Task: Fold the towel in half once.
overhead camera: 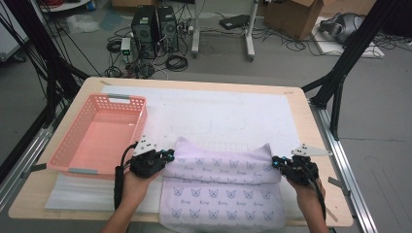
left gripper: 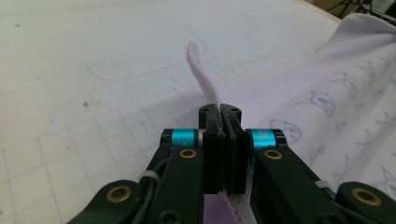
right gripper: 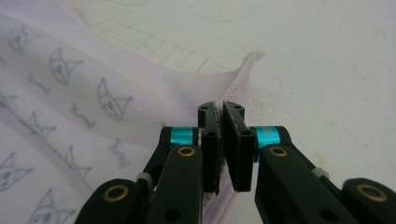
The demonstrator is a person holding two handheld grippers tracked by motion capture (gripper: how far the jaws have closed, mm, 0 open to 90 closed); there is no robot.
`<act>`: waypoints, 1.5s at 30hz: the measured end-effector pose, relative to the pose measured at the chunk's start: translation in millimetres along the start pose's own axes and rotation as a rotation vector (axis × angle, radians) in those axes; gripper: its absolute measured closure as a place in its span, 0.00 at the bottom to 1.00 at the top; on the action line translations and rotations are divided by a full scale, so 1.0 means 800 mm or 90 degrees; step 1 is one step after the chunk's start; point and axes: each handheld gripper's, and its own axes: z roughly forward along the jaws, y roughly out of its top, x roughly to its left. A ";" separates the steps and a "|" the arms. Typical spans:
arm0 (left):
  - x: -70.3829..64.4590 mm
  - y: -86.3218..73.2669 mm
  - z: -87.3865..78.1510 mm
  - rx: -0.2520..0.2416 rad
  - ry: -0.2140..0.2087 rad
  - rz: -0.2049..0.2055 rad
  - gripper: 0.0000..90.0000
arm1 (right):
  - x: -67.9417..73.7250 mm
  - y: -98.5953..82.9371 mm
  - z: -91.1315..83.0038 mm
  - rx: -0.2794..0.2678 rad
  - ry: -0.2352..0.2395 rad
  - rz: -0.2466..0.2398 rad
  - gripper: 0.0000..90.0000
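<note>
A pale lilac towel (overhead camera: 221, 187) printed with small cat faces lies folded on the white mat near the table's front edge. My left gripper (overhead camera: 167, 156) is shut on its left edge; in the left gripper view the towel's hem (left gripper: 205, 84) runs up from between the jaws of the left gripper (left gripper: 220, 114). At the opposite edge my right gripper (overhead camera: 276, 162) is shut on the towel. The right gripper view has the towel (right gripper: 84, 93) spreading left, its corner (right gripper: 247, 63) sticking up ahead of the right gripper (right gripper: 220, 109).
A pink plastic basket (overhead camera: 80, 153) stands on the left of the table, just beyond my left gripper. A white gridded mat (overhead camera: 228, 114) covers the tabletop. Computers and cables sit on the floor behind the table.
</note>
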 end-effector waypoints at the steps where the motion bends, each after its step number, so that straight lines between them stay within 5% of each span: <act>1: -0.001 -0.001 -0.004 -0.002 -0.005 0.000 0.97 | 0.002 -0.003 -0.004 -0.004 0.003 -0.001 0.94; 17: -0.018 -0.036 -0.050 0.004 -0.036 -0.002 0.97 | 0.021 -0.036 -0.053 -0.016 0.082 -0.012 0.94; 26: -0.023 -0.059 -0.045 0.060 -0.051 -0.001 0.95 | 0.024 -0.062 -0.034 0.085 0.097 -0.009 0.93; 28: -0.020 -0.057 -0.045 0.057 -0.036 -0.015 0.77 | 0.025 -0.065 -0.028 0.100 0.091 -0.011 0.84; 33: 0.000 -0.048 -0.048 0.024 -0.015 -0.047 0.53 | 0.013 -0.057 -0.044 0.021 0.065 0.028 0.72; 35: 0.007 -0.046 -0.044 0.019 -0.021 -0.060 0.52 | 0.004 -0.054 -0.051 -0.012 0.047 0.045 0.72; 40: 0.014 -0.040 -0.036 0.017 -0.025 -0.072 0.51 | -0.015 -0.053 -0.040 -0.011 0.003 0.068 0.73; 42: 0.017 -0.038 -0.035 0.015 -0.031 -0.073 0.51 | -0.020 -0.051 -0.034 -0.012 0.009 0.081 0.71; 45: 0.022 -0.040 -0.026 0.036 -0.049 -0.088 0.48 | -0.018 -0.047 -0.026 -0.016 0.055 0.092 0.64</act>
